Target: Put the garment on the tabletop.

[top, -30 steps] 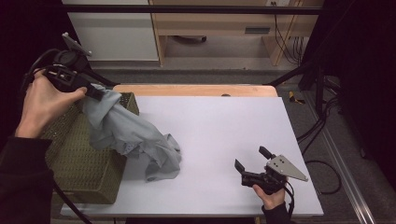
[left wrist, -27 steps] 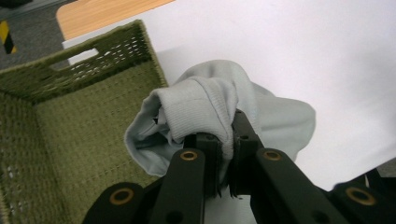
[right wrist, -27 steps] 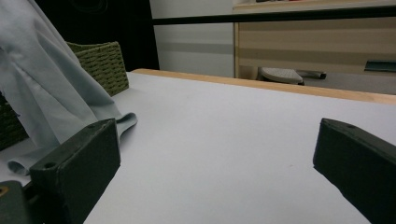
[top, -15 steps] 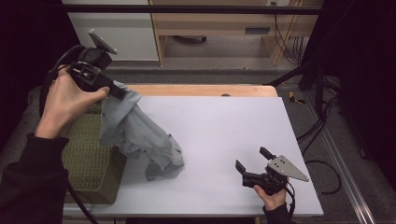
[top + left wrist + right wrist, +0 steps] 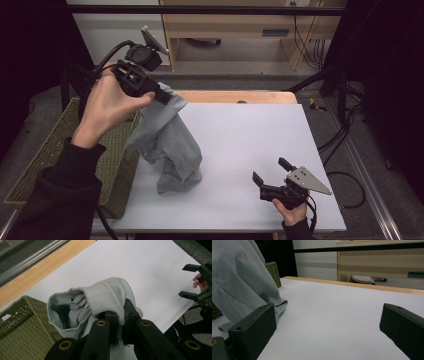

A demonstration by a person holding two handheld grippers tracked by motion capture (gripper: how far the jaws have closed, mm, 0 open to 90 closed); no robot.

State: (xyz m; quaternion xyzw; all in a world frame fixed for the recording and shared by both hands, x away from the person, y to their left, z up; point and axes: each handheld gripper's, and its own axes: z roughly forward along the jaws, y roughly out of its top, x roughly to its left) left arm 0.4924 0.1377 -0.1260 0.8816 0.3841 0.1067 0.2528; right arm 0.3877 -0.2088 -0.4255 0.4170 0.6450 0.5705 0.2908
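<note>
Left gripper view: fingers pinching sweatshirt.

The tabletop is viewed from above; close shots are taken along each gripper's jaws, the grey garment being shared.

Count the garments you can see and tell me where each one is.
1. A light grey garment hangs from the left gripper, which is shut on its ribbed edge; its lower end rests on the white table beside the green basket. More could be hidden in the basket.
</note>
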